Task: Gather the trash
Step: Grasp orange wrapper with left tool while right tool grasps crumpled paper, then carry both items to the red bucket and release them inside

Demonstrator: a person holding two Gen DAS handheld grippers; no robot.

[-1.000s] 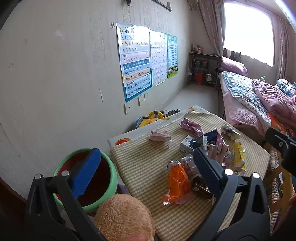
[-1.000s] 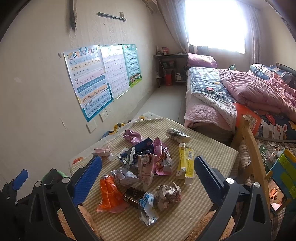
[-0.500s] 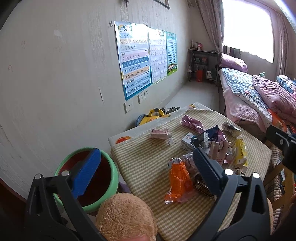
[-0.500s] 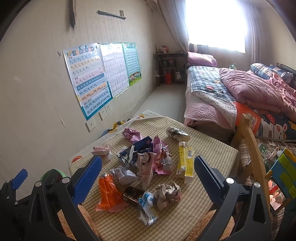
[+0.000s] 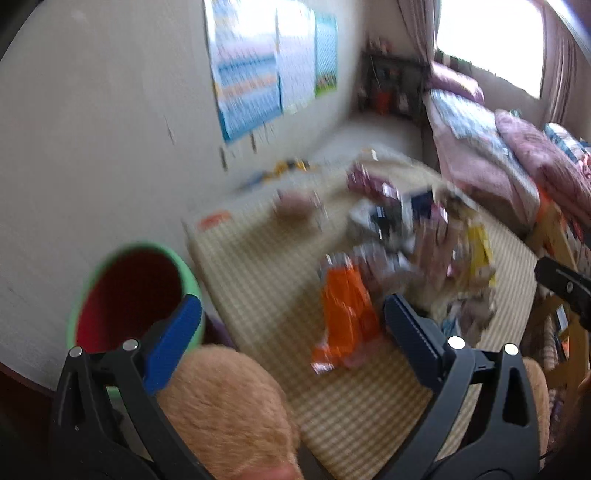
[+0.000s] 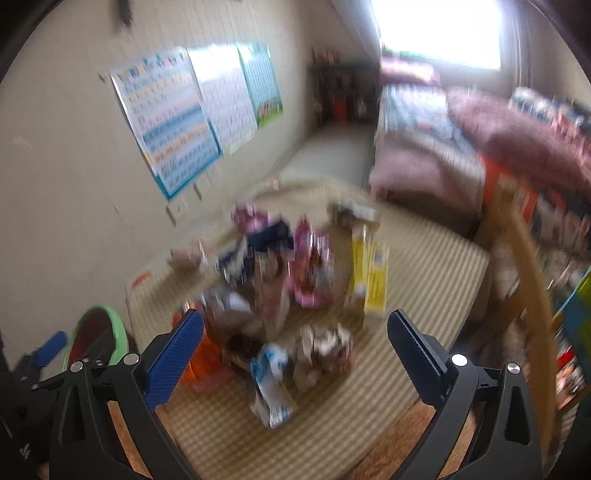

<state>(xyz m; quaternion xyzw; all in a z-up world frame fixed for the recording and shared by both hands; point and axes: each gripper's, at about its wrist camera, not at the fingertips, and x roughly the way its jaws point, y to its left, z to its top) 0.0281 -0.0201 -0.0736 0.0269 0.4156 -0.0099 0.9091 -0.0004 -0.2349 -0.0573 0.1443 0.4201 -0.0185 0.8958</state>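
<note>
Trash: heap of wrappers [image 6: 295, 280] on the table's middle; orange bag [image 5: 345, 325] at its near left edge, yellow packs [image 6: 371, 277] to the right, blue-white wrapper [image 6: 271, 384] nearest.
Bin: green-rimmed, red inside [image 5: 129, 295], on the floor just beside the table's left corner.
Left gripper [image 5: 291, 325]: jaws wide, holding nothing, above the table's near left part.
Right gripper [image 6: 295, 339]: jaws wide, holding nothing, over the heap's near side.
Obstruction: tan furry thing [image 5: 225, 410] low between the left fingers.
Surface: table with checked cloth [image 6: 424, 258].
Room: posters [image 6: 192, 110] on the wall, bed [image 5: 491, 155] at right, bright window [image 6: 439, 33].
Unclear: both views motion-blurred; single wrappers hard to tell apart.
</note>
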